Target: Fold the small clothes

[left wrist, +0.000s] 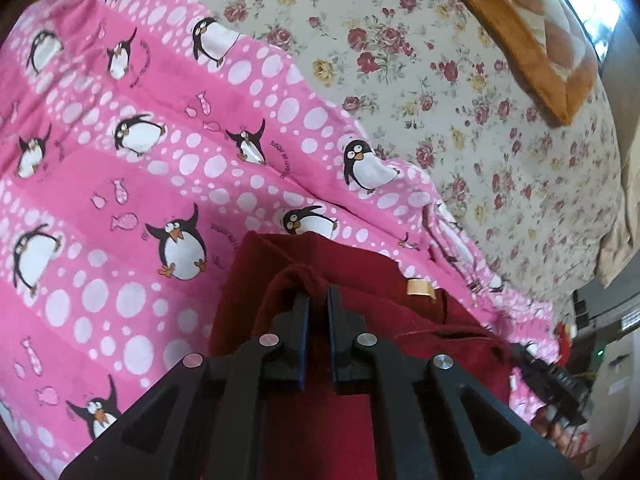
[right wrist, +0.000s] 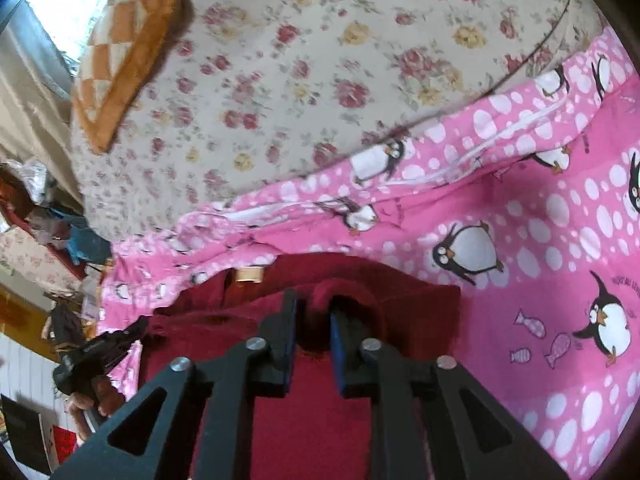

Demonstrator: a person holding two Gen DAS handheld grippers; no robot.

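Observation:
A dark red garment (left wrist: 384,280) with a small tan label (left wrist: 420,289) lies on a pink penguin-print blanket (left wrist: 140,168). My left gripper (left wrist: 318,296) is shut on a bunched edge of the red garment. In the right wrist view the same red garment (right wrist: 400,300) and its tan label (right wrist: 249,274) show. My right gripper (right wrist: 314,312) is shut on a thick fold of it. The right gripper also shows at the right edge of the left wrist view (left wrist: 560,384), and the left gripper at the left edge of the right wrist view (right wrist: 96,352).
The pink blanket (right wrist: 540,240) lies on a floral bedsheet (left wrist: 460,60). An orange checked pillow (left wrist: 532,28) sits at the far end of the bed, also in the right wrist view (right wrist: 120,52). Cluttered room items (right wrist: 52,220) stand beyond the bed edge.

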